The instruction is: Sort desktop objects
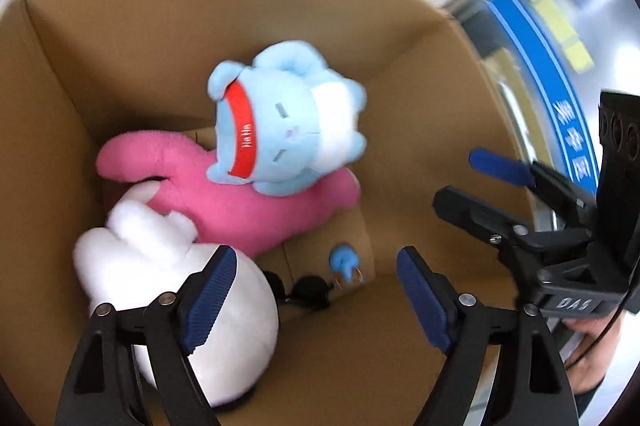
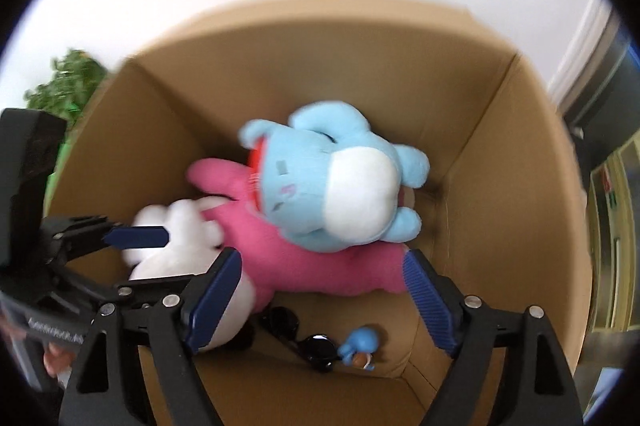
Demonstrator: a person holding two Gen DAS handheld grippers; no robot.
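Down inside the cardboard box (image 1: 120, 37), the blue plush (image 1: 286, 117) lies on top of the pink plush (image 1: 256, 209), straight ahead of both tongs, the left tongs (image 1: 316, 300) and right tongs (image 2: 322, 300) spread wide and holding nothing.

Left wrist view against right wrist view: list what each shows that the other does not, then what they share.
Only the left wrist view shows the red band on the blue plush's head clearly, and a blue sign outside the box. Only the right wrist view shows the green plant beyond the box's left wall. Both show the cardboard box holding the blue plush on the pink plush, the white plush, sunglasses and a small blue figure, with the left gripper and right gripper both open above it.
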